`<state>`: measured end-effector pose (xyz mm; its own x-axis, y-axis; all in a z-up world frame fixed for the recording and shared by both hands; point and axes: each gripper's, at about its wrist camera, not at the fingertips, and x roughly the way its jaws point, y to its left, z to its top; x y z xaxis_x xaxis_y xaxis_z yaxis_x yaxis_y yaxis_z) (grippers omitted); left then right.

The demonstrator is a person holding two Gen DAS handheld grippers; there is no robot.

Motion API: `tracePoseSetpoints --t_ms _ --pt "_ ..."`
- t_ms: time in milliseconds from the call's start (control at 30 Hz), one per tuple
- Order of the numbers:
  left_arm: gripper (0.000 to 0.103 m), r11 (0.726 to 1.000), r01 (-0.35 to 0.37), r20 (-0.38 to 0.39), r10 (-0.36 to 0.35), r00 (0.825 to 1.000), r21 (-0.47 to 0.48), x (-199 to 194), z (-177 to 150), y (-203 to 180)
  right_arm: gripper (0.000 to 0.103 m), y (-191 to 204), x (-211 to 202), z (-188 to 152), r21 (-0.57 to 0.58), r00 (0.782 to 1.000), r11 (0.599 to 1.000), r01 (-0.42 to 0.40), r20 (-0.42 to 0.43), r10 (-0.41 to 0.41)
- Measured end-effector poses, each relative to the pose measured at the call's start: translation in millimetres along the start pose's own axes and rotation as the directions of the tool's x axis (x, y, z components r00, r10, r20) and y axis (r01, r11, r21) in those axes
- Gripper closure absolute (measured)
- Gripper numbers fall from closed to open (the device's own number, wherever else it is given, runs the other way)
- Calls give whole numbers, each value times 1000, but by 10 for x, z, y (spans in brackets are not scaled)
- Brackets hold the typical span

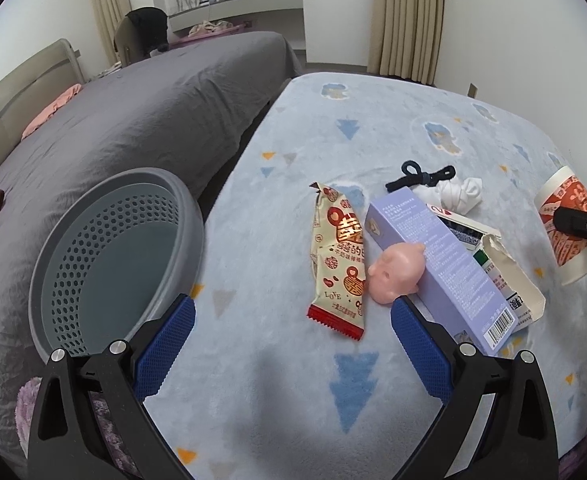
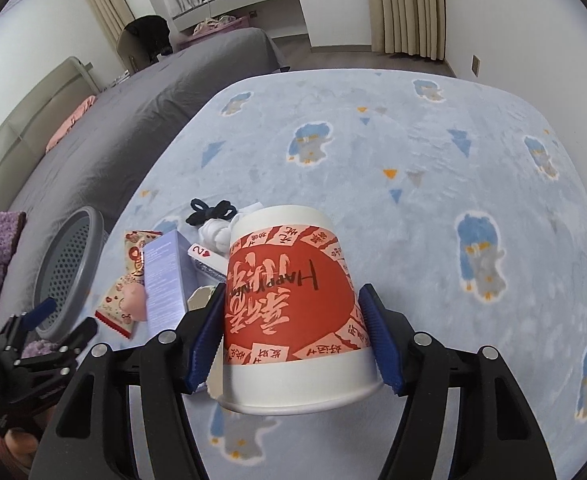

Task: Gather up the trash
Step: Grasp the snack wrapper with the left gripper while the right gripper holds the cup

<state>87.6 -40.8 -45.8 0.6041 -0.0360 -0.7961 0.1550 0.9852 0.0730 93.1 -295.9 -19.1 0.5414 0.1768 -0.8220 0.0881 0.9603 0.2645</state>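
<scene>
- Right tool [image 2: 293, 336] holds a red-and-white printed paper cup [image 2: 293, 304], upside down, rim toward the camera; blue pads press both its sides.
- In the right wrist view the round grey perforated plastic basket [image 2: 67, 276] sits at left of frame, past the clutter; judged next move is carrying the cup leftward over the pile to it.
- Left tool [image 1: 293, 322] is wide, nothing between its pads; the basket [image 1: 113, 248] lies just beside its left finger, so the left hand is nearer the bin.
- Remaining items at centre of the left wrist view: cream-and-red snack wrapper [image 1: 337, 260], long lilac cardboard box [image 1: 441, 268], torn white carton [image 1: 509, 280], pink rubber pig toy [image 1: 393, 276].
- Surface: pale blue fleece blanket [image 1: 293, 132] with triangles and penguins, on a bed.
- Room: grey-covered bed [image 1: 133, 120] at left, beige curtains [image 1: 409, 16] behind.
</scene>
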Motion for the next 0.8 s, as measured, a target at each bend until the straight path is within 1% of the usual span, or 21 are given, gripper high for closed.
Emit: tracePoseSetpoints --t_ms 167,400,667,800 --pt "7 1000 -13 -22 13 1000 21 170 -19 -64 40 -36 -65 -61 26 1000 1000 -17 13 17" --pt "7 998 -54 -46 55 997 24 348 -48 -35 40 -29 -97 -55 24 999 999 -34 24 33" --pt "7 995 -96 -44 96 994 -6 366 -42 152 40 -5 -110 -55 17 999 999 -38 28 37" --pt "7 996 -87 -39 87 995 -5 347 -33 181 40 -6 -112 -53 16 999 999 -38 28 38"
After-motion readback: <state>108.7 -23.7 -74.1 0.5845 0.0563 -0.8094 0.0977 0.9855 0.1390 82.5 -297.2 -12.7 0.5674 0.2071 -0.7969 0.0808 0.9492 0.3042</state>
